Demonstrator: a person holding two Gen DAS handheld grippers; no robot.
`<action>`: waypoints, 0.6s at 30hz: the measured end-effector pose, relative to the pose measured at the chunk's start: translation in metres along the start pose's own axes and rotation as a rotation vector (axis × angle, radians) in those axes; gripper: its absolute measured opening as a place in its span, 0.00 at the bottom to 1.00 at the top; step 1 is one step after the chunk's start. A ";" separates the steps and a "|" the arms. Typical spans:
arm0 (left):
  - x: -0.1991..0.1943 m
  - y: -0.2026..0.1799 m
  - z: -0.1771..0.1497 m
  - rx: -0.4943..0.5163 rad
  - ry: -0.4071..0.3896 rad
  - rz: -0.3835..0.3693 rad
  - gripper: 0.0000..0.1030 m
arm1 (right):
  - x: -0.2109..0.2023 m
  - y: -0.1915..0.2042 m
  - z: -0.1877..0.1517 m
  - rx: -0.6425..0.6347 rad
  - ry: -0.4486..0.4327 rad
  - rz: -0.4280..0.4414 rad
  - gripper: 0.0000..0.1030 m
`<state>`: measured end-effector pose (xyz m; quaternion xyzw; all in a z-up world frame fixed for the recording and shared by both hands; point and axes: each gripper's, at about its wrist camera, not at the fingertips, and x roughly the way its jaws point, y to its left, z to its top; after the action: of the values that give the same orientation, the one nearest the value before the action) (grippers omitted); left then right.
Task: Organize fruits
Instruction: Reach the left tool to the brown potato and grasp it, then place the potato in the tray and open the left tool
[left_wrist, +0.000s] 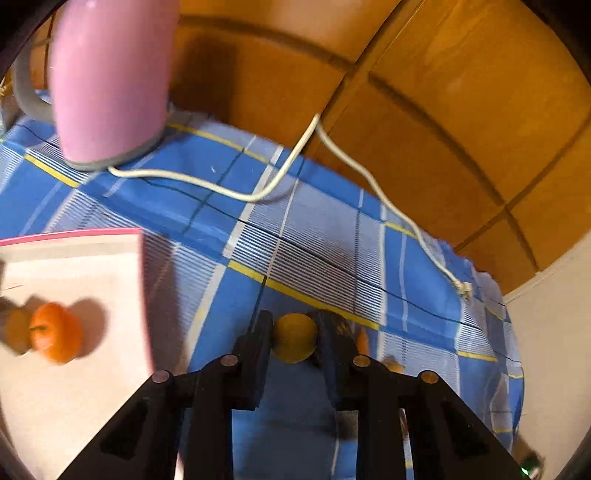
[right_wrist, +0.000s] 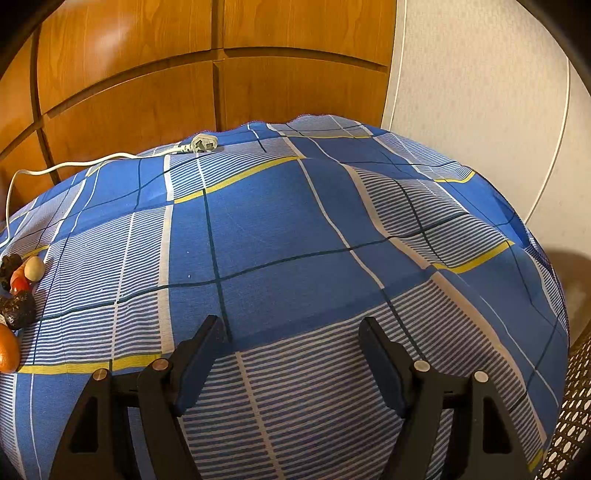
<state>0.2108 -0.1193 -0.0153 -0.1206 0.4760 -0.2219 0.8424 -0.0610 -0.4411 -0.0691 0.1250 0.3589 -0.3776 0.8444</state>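
Above the checked cloth (left_wrist: 314, 229), left fingers (left_wrist: 295, 338) clamp what looks like 1 yellow fruit (left_wrist: 294, 338); right fingers (right_wrist: 293, 332) stand apart.

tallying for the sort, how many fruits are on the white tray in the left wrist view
2: an orange fruit near the white tray's left side, a blurred duller one touching it at the frame edge; more may be hidden.

The left gripper (left_wrist: 293, 338) covers both flanks of the small yellow-green fruit (left_wrist: 294, 341) it pinches, and its right finger hides most of the orange bits (left_wrist: 392, 365) just behind it. On the pale tray (left_wrist: 74, 387), cut off at the left edge, a brownish fruit (left_wrist: 16, 330) beside the orange fruit (left_wrist: 55, 332) is smeared, perhaps by motion. In the right wrist view, a cluster of fruits (right_wrist: 16, 295) runs off the left edge, too partial to identify. The pink kettle (left_wrist: 110, 74) is cropped at the top.
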 end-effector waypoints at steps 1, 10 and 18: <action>-0.010 -0.002 -0.004 0.014 -0.014 -0.001 0.24 | 0.000 0.001 0.000 0.000 0.000 0.000 0.75; -0.078 0.030 -0.048 0.030 -0.081 0.048 0.24 | 0.000 0.001 0.000 0.000 0.000 0.000 0.75; -0.106 0.086 -0.086 -0.041 -0.098 0.193 0.25 | 0.000 0.001 0.000 0.000 -0.001 -0.001 0.75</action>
<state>0.1125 0.0084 -0.0162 -0.1021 0.4481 -0.1239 0.8795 -0.0605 -0.4400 -0.0694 0.1249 0.3586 -0.3781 0.8443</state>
